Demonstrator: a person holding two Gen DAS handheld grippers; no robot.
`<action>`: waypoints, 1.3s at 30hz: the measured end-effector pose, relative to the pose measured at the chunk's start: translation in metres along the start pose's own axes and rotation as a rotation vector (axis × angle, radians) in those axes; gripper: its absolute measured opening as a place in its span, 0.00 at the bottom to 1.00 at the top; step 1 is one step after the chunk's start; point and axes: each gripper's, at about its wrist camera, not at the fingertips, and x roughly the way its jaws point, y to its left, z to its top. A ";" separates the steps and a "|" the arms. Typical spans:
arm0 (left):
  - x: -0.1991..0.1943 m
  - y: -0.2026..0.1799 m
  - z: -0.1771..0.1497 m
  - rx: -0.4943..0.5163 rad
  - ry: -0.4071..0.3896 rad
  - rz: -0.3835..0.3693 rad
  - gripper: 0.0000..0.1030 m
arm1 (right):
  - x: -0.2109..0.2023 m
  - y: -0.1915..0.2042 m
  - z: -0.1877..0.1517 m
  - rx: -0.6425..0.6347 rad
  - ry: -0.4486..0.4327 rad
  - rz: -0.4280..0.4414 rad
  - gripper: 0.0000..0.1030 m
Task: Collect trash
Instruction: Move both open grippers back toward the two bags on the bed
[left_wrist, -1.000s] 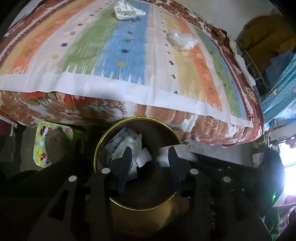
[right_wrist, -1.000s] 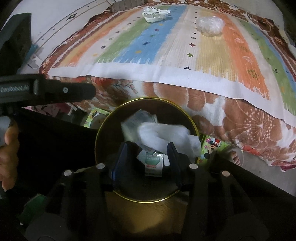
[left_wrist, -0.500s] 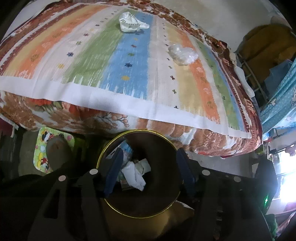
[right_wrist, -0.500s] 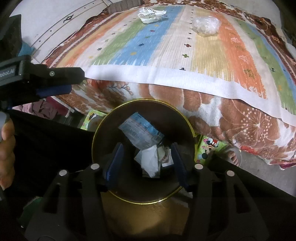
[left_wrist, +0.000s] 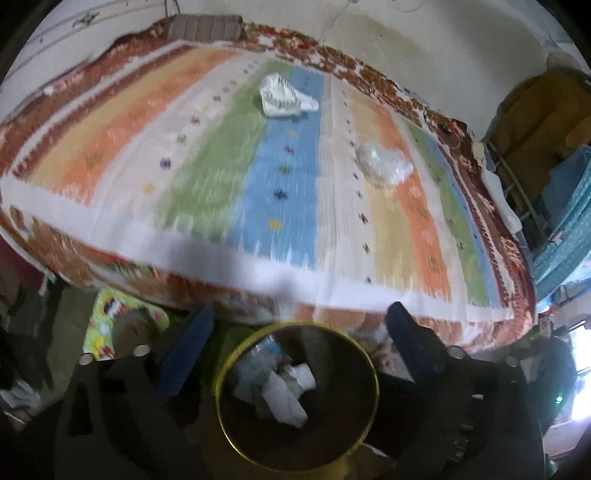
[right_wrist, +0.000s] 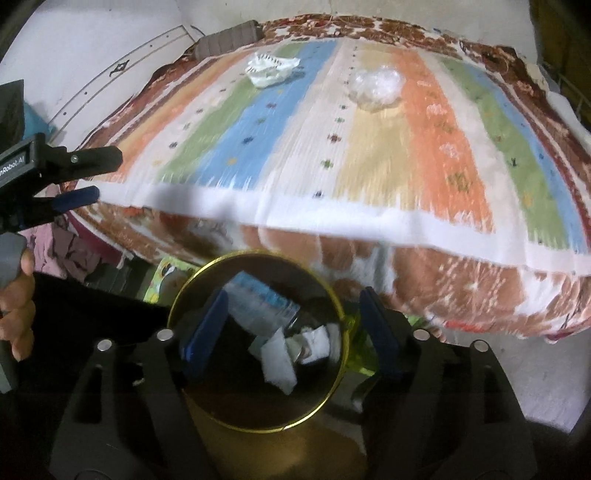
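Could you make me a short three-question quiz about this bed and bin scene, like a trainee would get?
1. True or false: both the left hand-held gripper and the right hand-held gripper are open and hold nothing.
2. How many pieces of trash lie on the striped bedspread? A) none B) two C) four
3. Fill in: the gold-rimmed bin stands on the floor at the bed's near edge and already holds ____.

Key:
1. True.
2. B: the crumpled white wrapper on the green and blue stripes, and the clear plastic wad to its right.
3. Crumpled paper and wrappers.
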 end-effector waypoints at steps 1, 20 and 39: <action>0.000 -0.001 0.005 0.009 -0.014 0.015 0.94 | -0.001 -0.001 0.005 -0.002 -0.008 -0.003 0.72; 0.076 0.020 0.135 -0.020 -0.128 0.078 0.94 | 0.039 -0.069 0.134 0.077 -0.134 -0.110 0.91; 0.150 0.049 0.232 -0.133 -0.211 -0.014 0.94 | 0.102 -0.122 0.204 0.221 -0.192 -0.056 0.91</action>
